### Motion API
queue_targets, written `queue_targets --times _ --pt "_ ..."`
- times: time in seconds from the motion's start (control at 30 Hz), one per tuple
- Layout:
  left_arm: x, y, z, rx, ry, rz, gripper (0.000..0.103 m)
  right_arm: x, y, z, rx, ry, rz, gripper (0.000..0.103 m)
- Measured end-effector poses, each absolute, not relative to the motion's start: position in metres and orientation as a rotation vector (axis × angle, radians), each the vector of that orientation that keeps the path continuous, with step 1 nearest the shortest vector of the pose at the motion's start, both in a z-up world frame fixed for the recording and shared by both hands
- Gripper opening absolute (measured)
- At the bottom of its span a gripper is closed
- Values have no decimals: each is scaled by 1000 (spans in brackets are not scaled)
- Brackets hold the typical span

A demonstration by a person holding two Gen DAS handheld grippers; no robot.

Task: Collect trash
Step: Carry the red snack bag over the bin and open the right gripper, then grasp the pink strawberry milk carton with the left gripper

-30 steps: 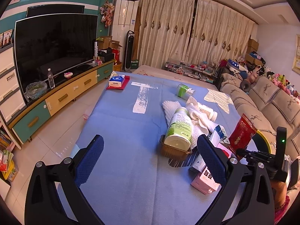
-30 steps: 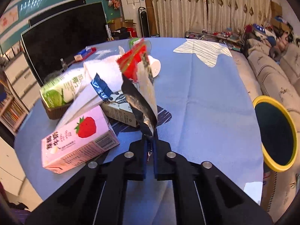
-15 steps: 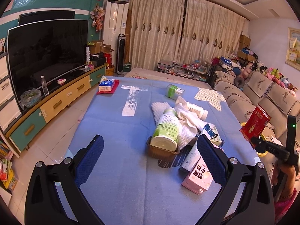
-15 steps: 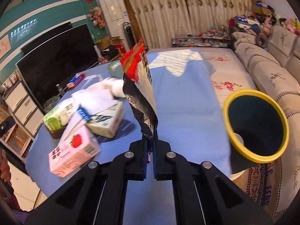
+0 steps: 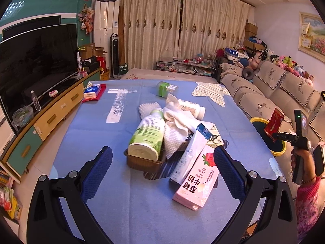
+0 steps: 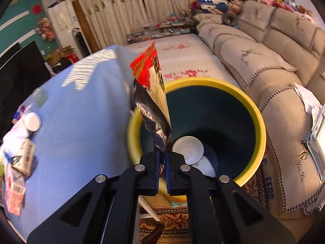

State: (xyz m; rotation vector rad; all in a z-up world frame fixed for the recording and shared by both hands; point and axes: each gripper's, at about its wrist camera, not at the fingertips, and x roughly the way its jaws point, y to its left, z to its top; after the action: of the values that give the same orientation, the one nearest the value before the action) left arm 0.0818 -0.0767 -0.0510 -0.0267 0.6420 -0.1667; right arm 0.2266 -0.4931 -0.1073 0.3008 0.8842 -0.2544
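The left tongs [image 5: 162, 160] hang apart above the table [image 5: 101, 134], with a pink milk carton [image 5: 198, 180] just beside their right tip. The right tongs [image 6: 161, 165], clamped on a red snack wrapper [image 6: 151, 85], have swung off the table in the last second. The wrapper now stands over a yellow-rimmed bin [image 6: 258, 120] directly ahead, probably ready to drop.

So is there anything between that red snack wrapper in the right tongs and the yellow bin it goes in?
Nothing visible. The right tongs hold the red snack wrapper just above the open mouth of the yellow bin; only a white cup lies at the bottom.
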Motion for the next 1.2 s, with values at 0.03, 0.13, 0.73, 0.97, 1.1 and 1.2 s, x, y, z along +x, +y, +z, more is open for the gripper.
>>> queue_targets --times 0.03,0.13,0.73,0.97,1.1,1.2 --pt "82 -79 -51 -23 644 -170 98 230 -501 -113 304 898 -269 5" --pt "85 -89 -52 -2 652 -178 98 241 -518 -129 314 932 -305 5" --pt "97 -109 -76 38 717 -233 98 195 -502 -104 270 821 -316 44" --pt "99 -116 -93 69 760 -286 98 172 -482 -95 274 797 -288 49" --pt "105 -127 -112 103 824 -366 98 167 -476 -97 291 802 -263 50" --pt "107 -133 -123 138 858 -396 98 168 -471 -99 297 810 -244 50"
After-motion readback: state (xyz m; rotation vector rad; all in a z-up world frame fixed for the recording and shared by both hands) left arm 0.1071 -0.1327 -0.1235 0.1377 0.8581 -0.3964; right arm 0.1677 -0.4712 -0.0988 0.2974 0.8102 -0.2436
